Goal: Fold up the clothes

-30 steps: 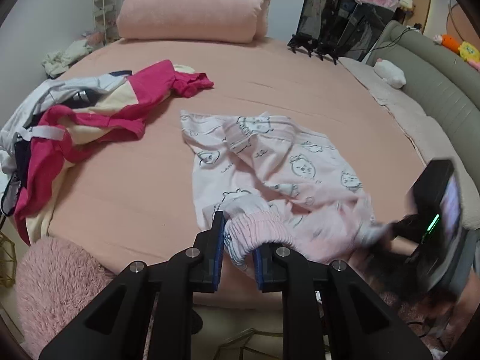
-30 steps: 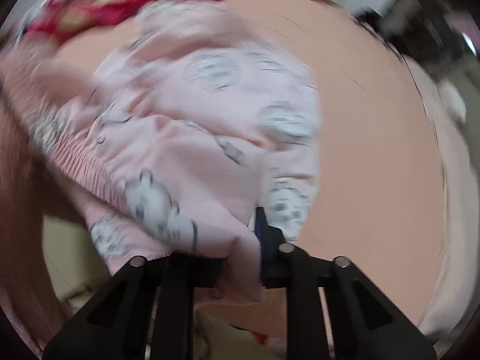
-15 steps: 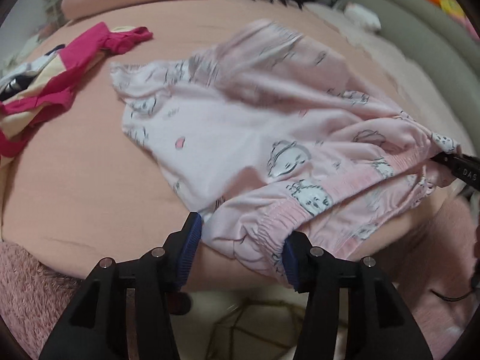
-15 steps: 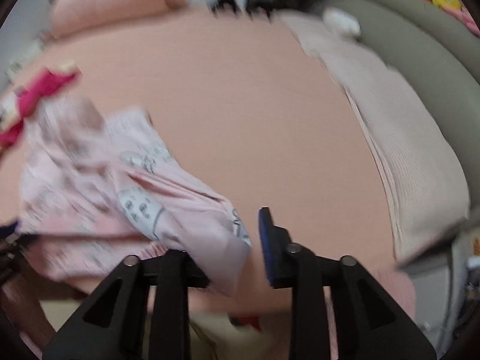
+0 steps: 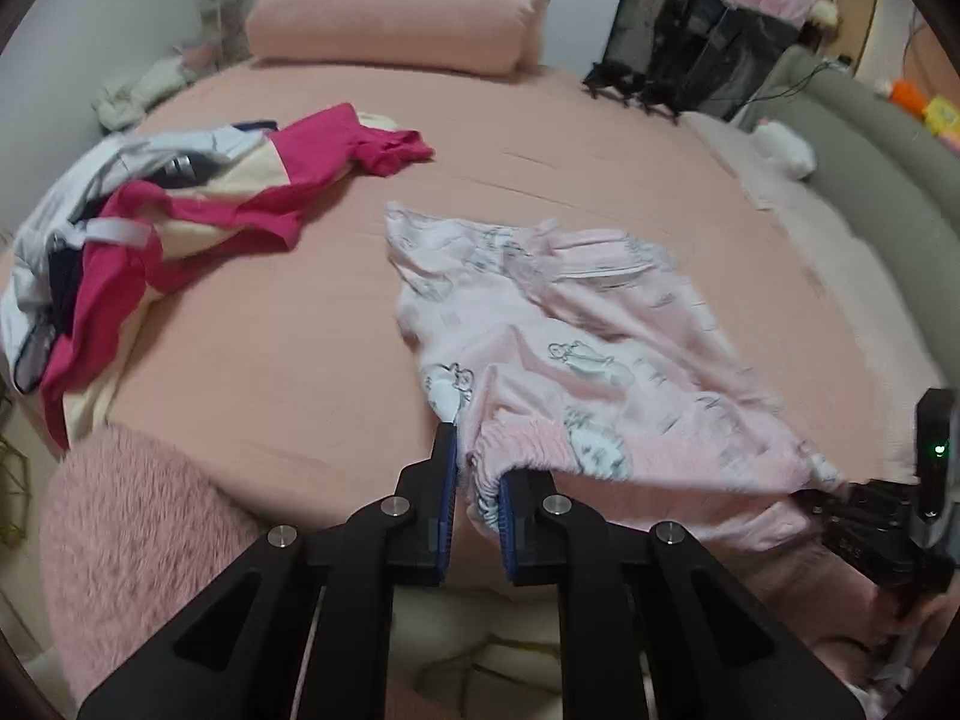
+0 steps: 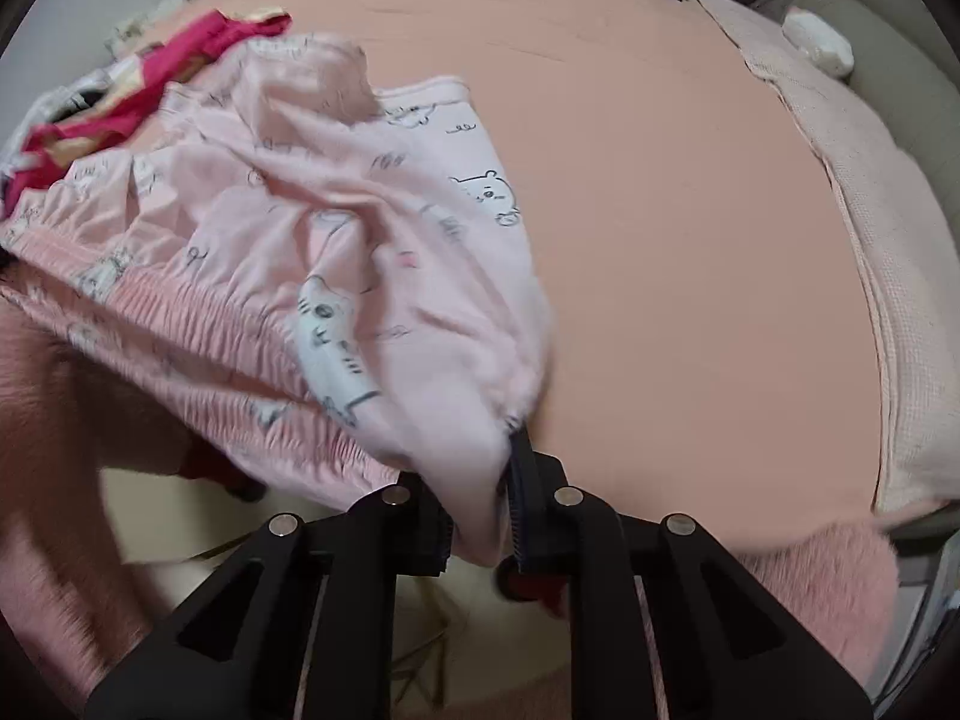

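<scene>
A pair of pale pink printed shorts (image 5: 576, 348) lies spread on a peach-pink bed (image 5: 300, 360), its gathered waistband at the near edge, toward 6 o'clock in both wrist views. In the left wrist view, the left gripper (image 5: 477, 480) reaches up from 6 o'clock, angled down at the bed. Its blue-padded jaws have just been closing and now pinch one end of the waistband, the cloth bunched between the pads. From that pinch the shorts fan out toward 1 and 2 o'clock. At 4 o'clock of the same view the right gripper (image 5: 840, 495) shows as a dark block with a small green light, holding the other end of the waistband.

In the right wrist view, the right gripper (image 6: 480, 510) points steeply down; its jaws have likewise just been closing and clamp a thick fold of the shorts (image 6: 312, 240), which spread away toward 10 o'clock. The ribbed waistband runs off to 9 o'clock.

The print shows small cartoon animal faces; no readable lettering or brand can be made out.

A heap of magenta, cream and white clothes (image 5: 150, 222) lies well apart from the shorts at 9 to 10 o'clock, and a rolled pink blanket (image 5: 402, 0) sits at 12 o'clock.
</scene>
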The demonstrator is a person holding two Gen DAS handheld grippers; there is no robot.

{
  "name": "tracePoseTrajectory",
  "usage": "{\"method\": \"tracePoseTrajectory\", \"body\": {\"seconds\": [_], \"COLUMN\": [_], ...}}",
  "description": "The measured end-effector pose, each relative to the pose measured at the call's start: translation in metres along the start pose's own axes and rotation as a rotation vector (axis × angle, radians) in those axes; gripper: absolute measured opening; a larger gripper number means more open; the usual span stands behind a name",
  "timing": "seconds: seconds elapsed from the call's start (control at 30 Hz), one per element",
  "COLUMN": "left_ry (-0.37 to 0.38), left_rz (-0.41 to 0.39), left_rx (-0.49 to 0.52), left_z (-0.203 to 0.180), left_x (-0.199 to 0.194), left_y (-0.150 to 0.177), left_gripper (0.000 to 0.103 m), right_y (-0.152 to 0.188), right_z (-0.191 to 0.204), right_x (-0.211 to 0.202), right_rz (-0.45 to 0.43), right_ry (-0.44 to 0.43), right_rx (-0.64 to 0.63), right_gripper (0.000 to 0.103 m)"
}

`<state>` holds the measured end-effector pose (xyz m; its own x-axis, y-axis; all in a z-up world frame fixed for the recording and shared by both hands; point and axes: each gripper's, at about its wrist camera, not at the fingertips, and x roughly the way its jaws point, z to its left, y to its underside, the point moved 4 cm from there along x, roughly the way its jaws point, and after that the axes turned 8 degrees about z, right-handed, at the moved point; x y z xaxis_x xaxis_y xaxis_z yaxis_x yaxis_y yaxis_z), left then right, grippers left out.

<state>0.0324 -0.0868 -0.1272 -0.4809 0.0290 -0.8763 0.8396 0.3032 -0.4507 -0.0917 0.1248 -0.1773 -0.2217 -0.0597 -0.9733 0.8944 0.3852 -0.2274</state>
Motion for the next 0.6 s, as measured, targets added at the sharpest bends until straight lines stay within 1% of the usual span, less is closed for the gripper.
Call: {"method": "tracePoseTrajectory", "body": {"seconds": [0.07, 0.1, 0.17, 0.2, 0.23, 0.27, 0.3, 0.33, 0.37, 0.43, 0.47, 0.53, 0.57, 0.6], "left_ry": [-0.002, 0.003, 0.030, 0.044, 0.046, 0.038, 0.039, 0.048, 0.057, 0.080, 0.085, 0.086, 0.081, 0.067], "left_rz": [0.038, 0.048, 0.066, 0.075, 0.072, 0.059, 0.013, -0.059, -0.131, -0.304, -0.382, -0.514, -0.555, -0.579], "left_rx": [0.069, 0.098, 0.143, 0.165, 0.186, 0.206, 0.224, 0.241, 0.258, 0.298, 0.316, 0.348, 0.363, 0.375], "left_z": [-0.011, -0.018, -0.034, -0.041, -0.050, -0.061, -0.073, -0.086, -0.100, -0.125, -0.135, -0.148, -0.151, -0.151], "left_x": [0.007, 0.016, 0.035, 0.044, 0.050, 0.053, 0.043, 0.023, 0.002, -0.059, -0.090, -0.148, -0.167, -0.180], "left_y": [0.000, -0.006, -0.027, -0.037, -0.056, -0.080, -0.107, -0.135, -0.163, -0.206, -0.220, -0.233, -0.230, -0.223], "left_gripper": [0.012, 0.012, 0.012, 0.011, 0.011, 0.010, 0.010, 0.010, 0.010, 0.010, 0.010, 0.010, 0.010, 0.010], "right_y": [0.000, -0.005, -0.005, -0.013, -0.027, -0.032, -0.044, -0.061, -0.077, -0.095, -0.102, -0.108, -0.104, -0.098], "right_z": [0.000, -0.001, -0.023, -0.030, -0.036, -0.042, -0.047, -0.052, -0.057, -0.065, -0.069, -0.075, -0.076, -0.077], "right_x": [-0.009, -0.011, -0.010, -0.012, -0.013, -0.022, -0.035, -0.056, -0.085, -0.144, -0.171, -0.226, -0.242, -0.254], "right_rz": [-0.008, -0.019, -0.035, -0.048, -0.064, -0.089, -0.125, -0.175, -0.244, -0.373, -0.432, -0.550, -0.582, -0.605], "right_ry": [-0.001, 0.020, 0.049, 0.059, 0.075, 0.099, 0.124, 0.143, 0.164, 0.197, 0.206, 0.232, 0.244, 0.256], "right_rx": [0.004, -0.004, 0.002, 0.014, 0.025, 0.032, 0.038, 0.048, 0.056, 0.071, 0.083, 0.105, 0.110, 0.114], "right_gripper": [0.012, 0.011, 0.010, 0.010, 0.009, 0.009, 0.009, 0.009, 0.009, 0.009, 0.009, 0.009, 0.009, 0.009]}}
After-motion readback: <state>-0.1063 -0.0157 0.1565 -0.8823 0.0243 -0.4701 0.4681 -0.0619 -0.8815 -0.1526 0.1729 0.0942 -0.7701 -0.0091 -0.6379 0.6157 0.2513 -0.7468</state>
